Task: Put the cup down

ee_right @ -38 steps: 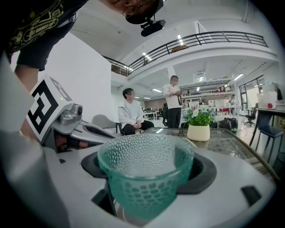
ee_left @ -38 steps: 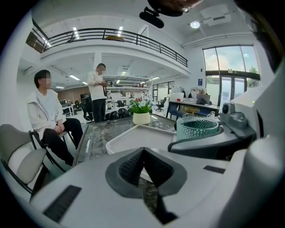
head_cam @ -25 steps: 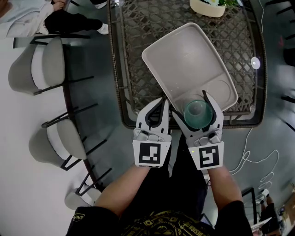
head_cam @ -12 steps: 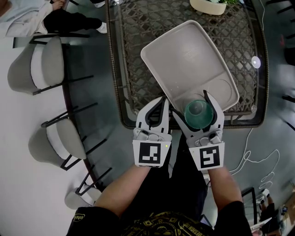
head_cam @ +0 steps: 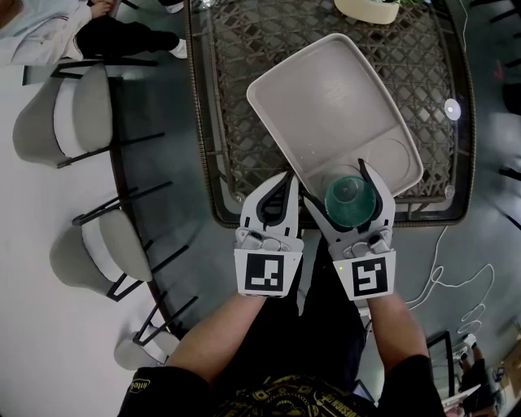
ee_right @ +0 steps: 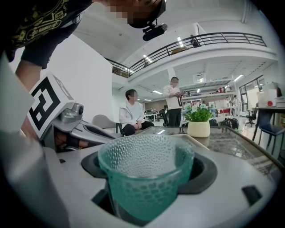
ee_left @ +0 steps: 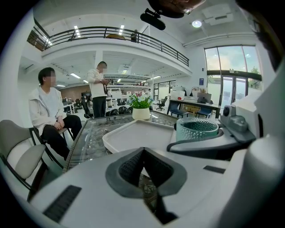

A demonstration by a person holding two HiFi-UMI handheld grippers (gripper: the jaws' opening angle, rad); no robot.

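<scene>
A green dimpled cup (head_cam: 351, 201) is held upright in the right gripper (head_cam: 342, 189), whose 2 fingers are clamped against its sides at 9 and 3 o'clock. In the right gripper view the cup's open rim is seen above the jaws and its lower body is sunk between them. In the head view the cup is seen over the 6 o'clock corner of a beige tray (head_cam: 326, 98). Whether its base touches the tray cannot be judged from these views; it appears to be just above it.

The left gripper (head_cam: 285, 181) is held just beside the right one, at its 9 o'clock. Its fingers are pressed together at the tips, and nothing is gripped between them.

The tray is laid at an angle on a glass-topped woven table (head_cam: 244, 122). A white plant pot (head_cam: 366, 11) is set at the table's 12 o'clock end, well apart from the cup. 2 grey chairs (head_cam: 77, 114) are placed at 9 o'clock of the table, and a seated person (head_cam: 49, 32) is seen at 10 o'clock.
</scene>
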